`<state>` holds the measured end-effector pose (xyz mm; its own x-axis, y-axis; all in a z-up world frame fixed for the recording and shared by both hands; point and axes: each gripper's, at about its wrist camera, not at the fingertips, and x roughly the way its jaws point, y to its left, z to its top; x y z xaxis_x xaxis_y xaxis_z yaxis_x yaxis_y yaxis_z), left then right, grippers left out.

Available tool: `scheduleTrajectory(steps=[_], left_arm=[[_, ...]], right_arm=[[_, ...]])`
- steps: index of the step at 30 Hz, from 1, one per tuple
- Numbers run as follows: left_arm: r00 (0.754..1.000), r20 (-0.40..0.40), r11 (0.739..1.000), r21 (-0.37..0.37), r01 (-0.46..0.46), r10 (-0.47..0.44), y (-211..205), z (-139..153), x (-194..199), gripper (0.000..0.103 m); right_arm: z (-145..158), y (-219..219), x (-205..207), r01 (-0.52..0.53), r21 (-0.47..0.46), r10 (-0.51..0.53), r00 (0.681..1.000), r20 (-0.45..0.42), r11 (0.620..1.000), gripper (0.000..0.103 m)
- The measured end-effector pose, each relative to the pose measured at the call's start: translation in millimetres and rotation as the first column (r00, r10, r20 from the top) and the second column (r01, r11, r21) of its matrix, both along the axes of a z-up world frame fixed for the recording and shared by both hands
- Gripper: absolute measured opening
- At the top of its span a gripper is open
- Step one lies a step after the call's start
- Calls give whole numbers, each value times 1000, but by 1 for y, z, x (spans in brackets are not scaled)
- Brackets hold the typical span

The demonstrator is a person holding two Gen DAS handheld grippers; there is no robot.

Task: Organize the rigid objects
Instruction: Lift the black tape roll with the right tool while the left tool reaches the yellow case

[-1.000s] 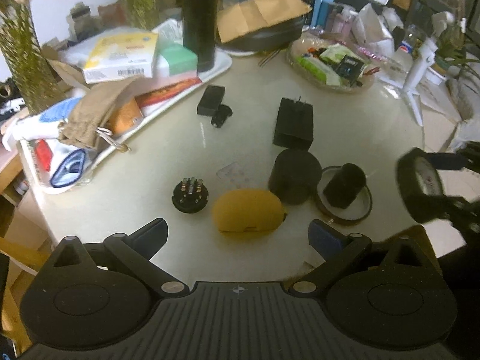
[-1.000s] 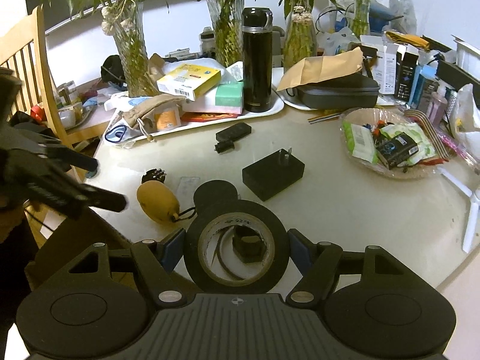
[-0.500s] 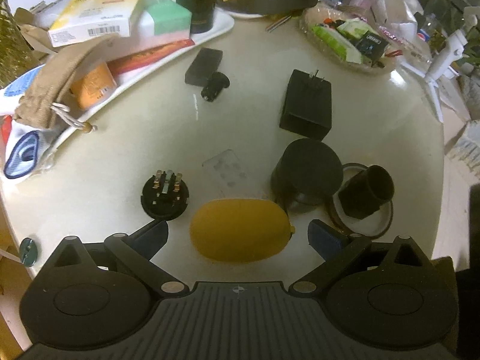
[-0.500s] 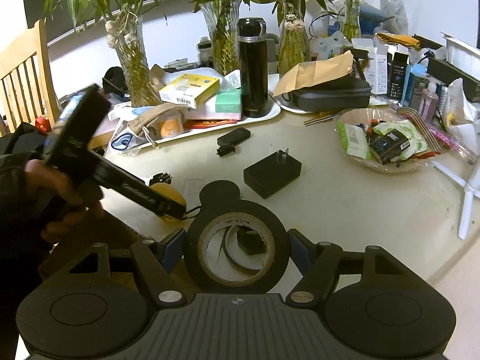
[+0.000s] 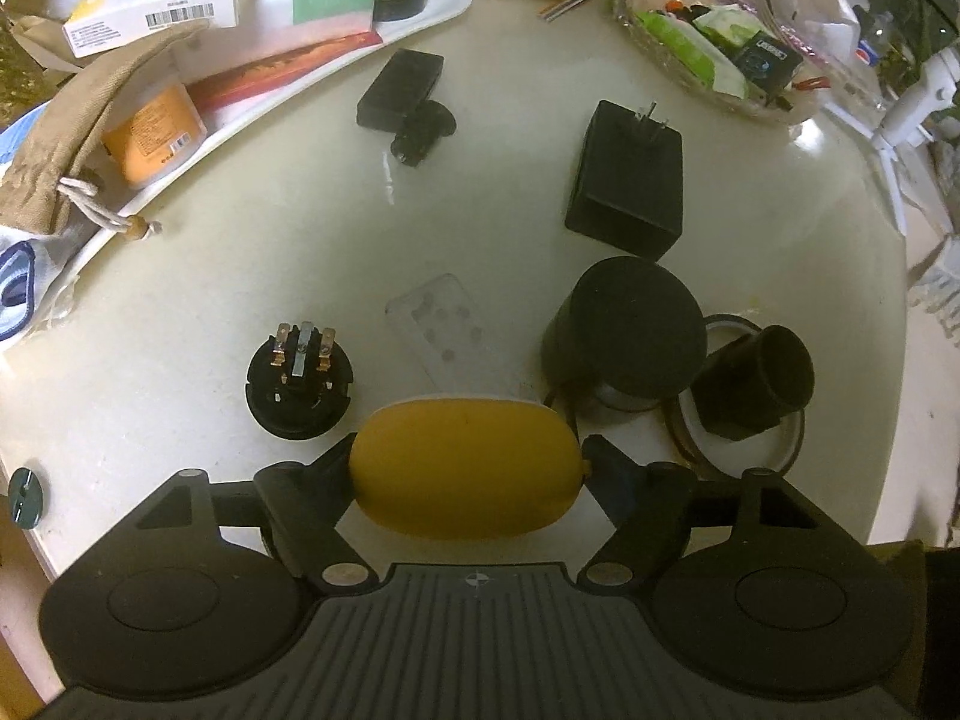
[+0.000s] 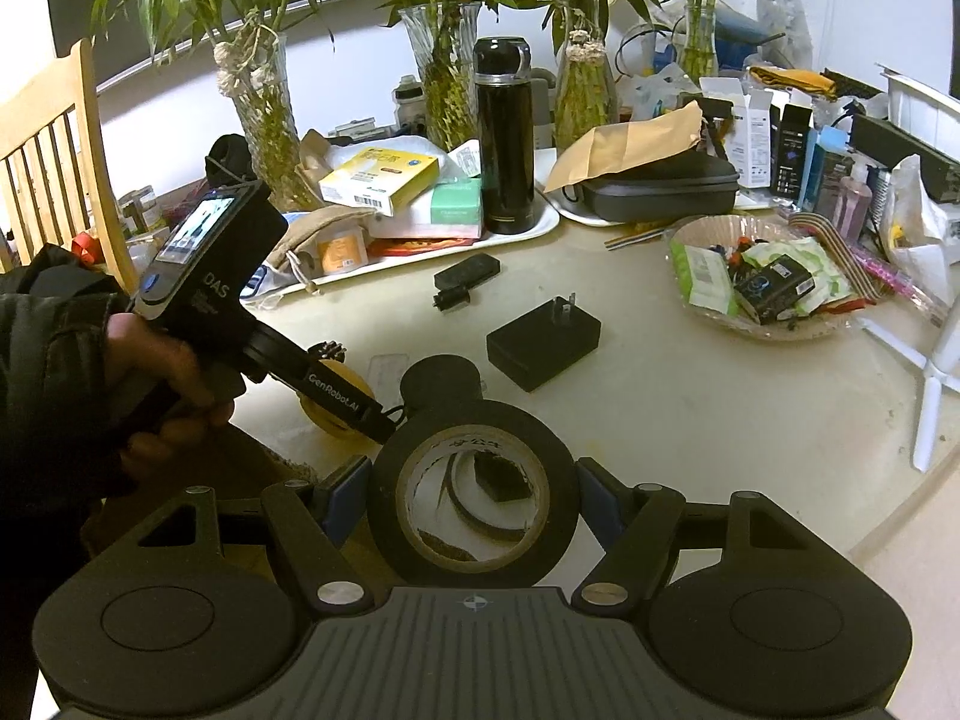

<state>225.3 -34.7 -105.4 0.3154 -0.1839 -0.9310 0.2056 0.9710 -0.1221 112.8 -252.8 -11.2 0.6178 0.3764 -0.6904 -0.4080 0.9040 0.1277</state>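
Cluttered round table (image 5: 240, 252) under dim light, its far edge crowded with a tray and vases. At its near edge the left gripper (image 5: 465, 468) is closing its jaws on the yellow oval case (image 5: 465, 468), both pads already touching the ends — lengthwise, probably so the rounded shell cannot roll free. The right gripper (image 6: 474, 501) is clamped across one black tape roll (image 6: 474, 501), lifted off the table. Beyond the case lie one round switch (image 5: 298, 381), one clear flat remote (image 5: 447, 330), two black cylinders (image 5: 624, 330) and one plug adapter (image 5: 627, 180) — loose items awaiting sorting.
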Motion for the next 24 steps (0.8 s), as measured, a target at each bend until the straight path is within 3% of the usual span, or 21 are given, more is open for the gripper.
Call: scheduleTrajectory(steps=[9, 24], left_arm=[[999, 42, 1000, -6, -11, 12, 5, 14, -7, 76], [977, 213, 999, -41, 30, -20, 13, 70, -31, 76]], right_arm=[[-2, 2, -5, -9, -7, 9, 1000, -14, 1000, 75], [-4, 7, -7, -12, -4, 12, 999, -41, 1000, 75]])
